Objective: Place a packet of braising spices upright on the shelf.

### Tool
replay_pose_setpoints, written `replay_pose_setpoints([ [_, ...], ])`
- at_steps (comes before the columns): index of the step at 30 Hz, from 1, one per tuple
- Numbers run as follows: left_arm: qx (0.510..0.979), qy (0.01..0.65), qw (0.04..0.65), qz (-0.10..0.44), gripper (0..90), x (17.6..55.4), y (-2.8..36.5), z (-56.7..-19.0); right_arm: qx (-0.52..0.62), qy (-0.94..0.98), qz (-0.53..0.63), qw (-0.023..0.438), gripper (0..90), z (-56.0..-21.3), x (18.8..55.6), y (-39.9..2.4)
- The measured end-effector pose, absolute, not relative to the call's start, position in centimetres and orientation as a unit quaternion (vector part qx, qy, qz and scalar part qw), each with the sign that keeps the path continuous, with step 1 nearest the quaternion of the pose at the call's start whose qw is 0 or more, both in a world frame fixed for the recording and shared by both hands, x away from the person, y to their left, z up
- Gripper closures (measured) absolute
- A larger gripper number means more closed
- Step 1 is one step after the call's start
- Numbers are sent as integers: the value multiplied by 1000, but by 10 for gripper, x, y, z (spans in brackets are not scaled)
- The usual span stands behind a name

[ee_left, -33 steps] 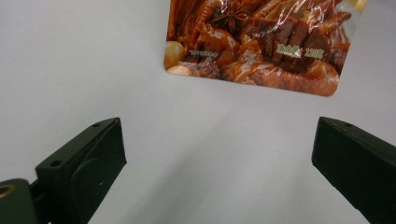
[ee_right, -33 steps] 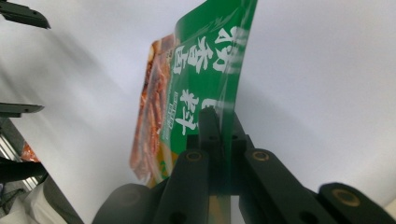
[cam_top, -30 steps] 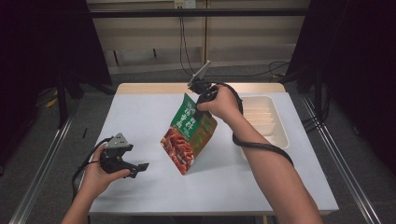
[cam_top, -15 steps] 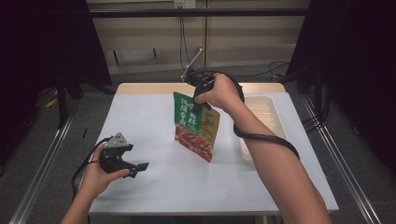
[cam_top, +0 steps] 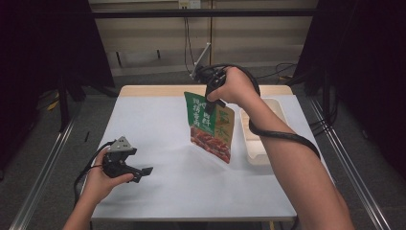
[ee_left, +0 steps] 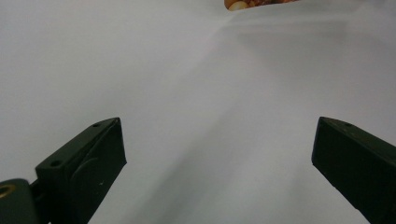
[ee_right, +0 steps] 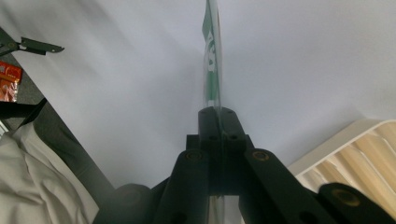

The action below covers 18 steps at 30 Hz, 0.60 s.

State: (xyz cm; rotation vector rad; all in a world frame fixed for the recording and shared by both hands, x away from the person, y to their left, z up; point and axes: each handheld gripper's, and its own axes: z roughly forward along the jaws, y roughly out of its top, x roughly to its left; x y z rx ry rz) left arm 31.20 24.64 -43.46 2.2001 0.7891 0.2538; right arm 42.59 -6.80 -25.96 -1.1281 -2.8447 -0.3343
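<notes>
A flat green and red food pouch (cam_top: 210, 125) hangs in the air over the middle of the white table (cam_top: 158, 129), held by its top edge. My right gripper (cam_top: 210, 104) is shut on that edge, pointing down; in the right gripper view the pouch (ee_right: 213, 60) runs edge-on out from between the closed jaws of the right gripper (ee_right: 219, 114). My left gripper (cam_top: 143, 171) rests low near the table's front left, open with nothing between its jaws. In the left gripper view the open left gripper (ee_left: 217, 140) faces bare table, and the pouch's lower corner (ee_left: 254, 3) peeks in at the top.
A cream ribbed tray (cam_top: 261, 143) lies on the table's right side, just right of the hanging pouch; its corner (ee_right: 355, 149) is in the right gripper view. A black cable (cam_top: 287, 138) wraps around the right forearm. Metal rails run along both sides of the table.
My right hand has lifted the pouch higher and carried it right toward the tray, and the pouch now hangs more upright. The left gripper has stayed in place.
</notes>
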Motion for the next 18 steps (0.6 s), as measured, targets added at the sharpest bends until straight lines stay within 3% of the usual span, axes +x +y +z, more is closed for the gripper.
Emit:
replay_pose_setpoints([
  [18, 862, 312, 387, 98, 26, 312, 246, -434, -341, -935, -100, 6, 900, -232, 425, -89],
])
